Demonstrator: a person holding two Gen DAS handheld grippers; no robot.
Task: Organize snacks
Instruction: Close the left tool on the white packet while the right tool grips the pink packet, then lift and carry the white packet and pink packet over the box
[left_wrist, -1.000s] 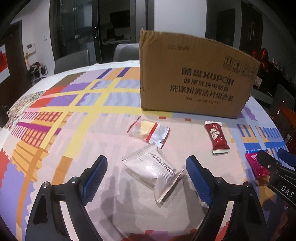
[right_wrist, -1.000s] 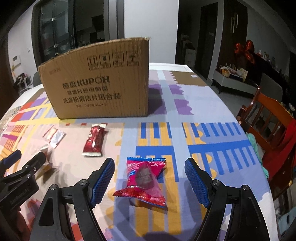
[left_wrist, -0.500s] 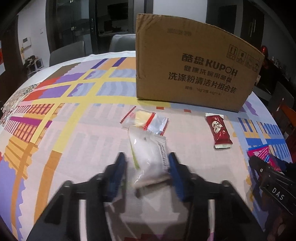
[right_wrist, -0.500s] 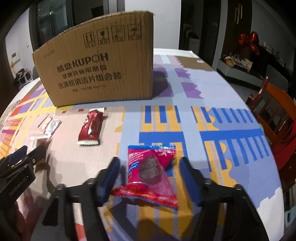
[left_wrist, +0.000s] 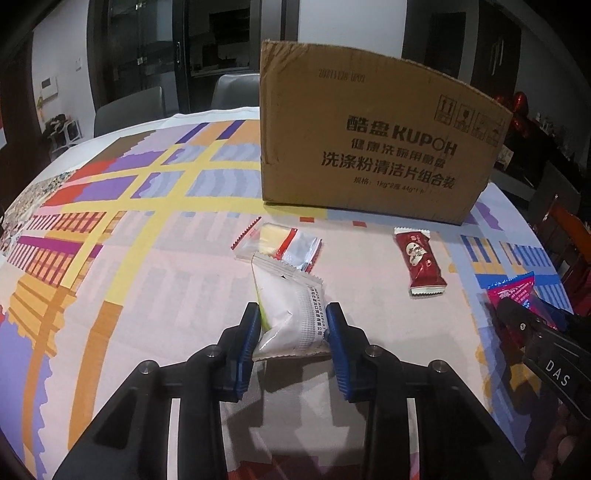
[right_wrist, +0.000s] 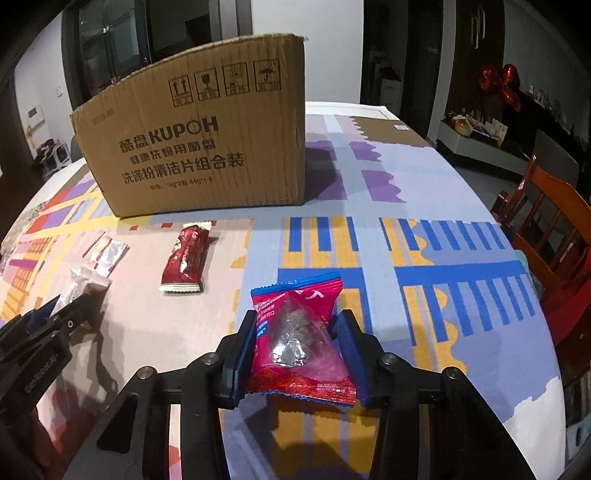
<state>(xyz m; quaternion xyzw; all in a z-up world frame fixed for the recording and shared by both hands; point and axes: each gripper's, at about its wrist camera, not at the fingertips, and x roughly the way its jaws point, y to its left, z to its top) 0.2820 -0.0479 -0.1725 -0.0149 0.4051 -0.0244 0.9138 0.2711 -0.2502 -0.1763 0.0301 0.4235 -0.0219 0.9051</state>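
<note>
Left gripper (left_wrist: 291, 325) pinches the white snack packet (left_wrist: 290, 302); right gripper (right_wrist: 297, 332) pinches the pink one (right_wrist: 299, 332). Red bar (left_wrist: 421, 260) and clear-wrapped snack (left_wrist: 282, 245) lie before the cardboard box (left_wrist: 373, 147), mid-tabletop; nothing visibly boxed yet.

Four snack packets (left_wrist: 291, 310), one cardboard box (left_wrist: 373, 155), two claws (left_wrist: 291, 325).

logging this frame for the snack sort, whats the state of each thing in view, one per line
left gripper: shut on the white packet
white packet: sealed, pinched between blue pads
right gripper: shut on the pink packet
pink packet: sealed, clamped at both sides
dark red bar: sealed, lying flat on the tablecloth
clear packet: lying flat, free of both grippers
cardboard box: upright; top not visible
</note>
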